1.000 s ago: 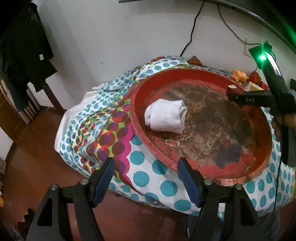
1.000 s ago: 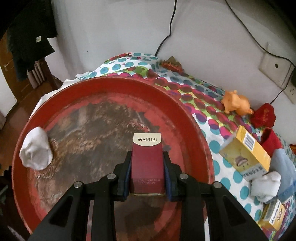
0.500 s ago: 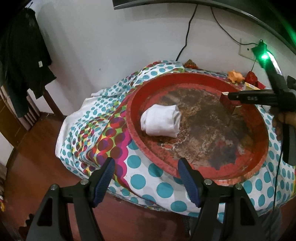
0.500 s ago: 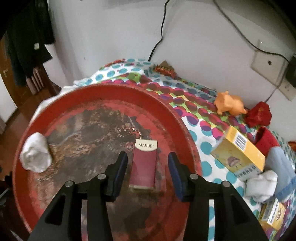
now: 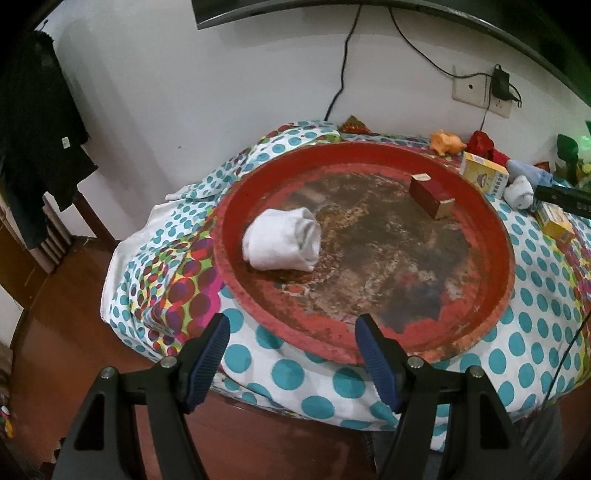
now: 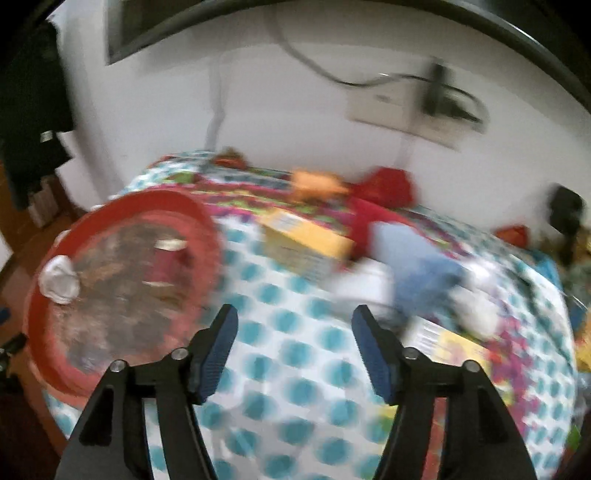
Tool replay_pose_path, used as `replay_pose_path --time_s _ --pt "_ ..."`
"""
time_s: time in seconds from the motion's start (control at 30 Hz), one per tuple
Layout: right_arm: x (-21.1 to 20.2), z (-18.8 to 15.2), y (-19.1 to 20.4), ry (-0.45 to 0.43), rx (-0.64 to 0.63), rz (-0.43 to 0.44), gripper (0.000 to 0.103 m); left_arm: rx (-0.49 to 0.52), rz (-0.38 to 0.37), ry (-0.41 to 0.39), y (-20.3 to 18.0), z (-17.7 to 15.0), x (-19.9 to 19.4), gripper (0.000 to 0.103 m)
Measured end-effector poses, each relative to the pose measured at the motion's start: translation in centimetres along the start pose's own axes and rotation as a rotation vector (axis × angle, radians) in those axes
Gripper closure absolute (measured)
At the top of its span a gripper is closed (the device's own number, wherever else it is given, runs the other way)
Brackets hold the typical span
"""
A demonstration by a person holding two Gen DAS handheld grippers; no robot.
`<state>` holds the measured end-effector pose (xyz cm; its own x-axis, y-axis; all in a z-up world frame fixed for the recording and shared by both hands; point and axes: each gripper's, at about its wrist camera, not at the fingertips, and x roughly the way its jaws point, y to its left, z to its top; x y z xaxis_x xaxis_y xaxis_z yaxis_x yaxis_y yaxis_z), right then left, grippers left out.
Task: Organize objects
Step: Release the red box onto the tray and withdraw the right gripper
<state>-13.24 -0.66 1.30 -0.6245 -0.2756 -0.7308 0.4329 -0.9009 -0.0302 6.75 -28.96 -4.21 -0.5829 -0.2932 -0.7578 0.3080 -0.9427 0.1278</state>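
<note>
With the red box [image 5: 431, 196] and the rolled white sock [image 5: 282, 243] lying in the red tray [image 5: 236, 206], the right gripper [image 6: 294, 347], its fingers just opened and empty, faces the yellow box [image 6: 306, 240] lying crosswise up ahead, while the left gripper [image 5: 291, 356] hangs open and empty at the tray's near rim.

Home, looks like a bedroom or living room. Evidence: wood floor [image 5: 44, 332], white plaster wall with a socket plate [image 5: 476, 90] and plugged-in charger [image 5: 502, 83], cable running up to a wall-mounted screen [image 5: 280, 11]. Dark clothes [image 5: 33, 147] hang at the left. Table draped in a polka-dot bedsheet [image 5: 535, 317], household clutter along its far edge: small toys, rolled socks, cardboard boxes.
</note>
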Motion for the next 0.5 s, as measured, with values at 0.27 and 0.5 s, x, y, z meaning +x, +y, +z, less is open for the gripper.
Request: replay_pose_path --time_s 0.27,0.5 --pt "0.4 -3.4 -7.4 0.053 0.159 -0.157 0.014 0.048 -0.048 0.010 -2.5 -0.4 0.2 0.031" --pt "3.0 -4.3 -8.8 0.085 0.214 -0.182 0.011 0.109 -0.045 -0.039 -4.3 -0.4 -1.1 0.031"
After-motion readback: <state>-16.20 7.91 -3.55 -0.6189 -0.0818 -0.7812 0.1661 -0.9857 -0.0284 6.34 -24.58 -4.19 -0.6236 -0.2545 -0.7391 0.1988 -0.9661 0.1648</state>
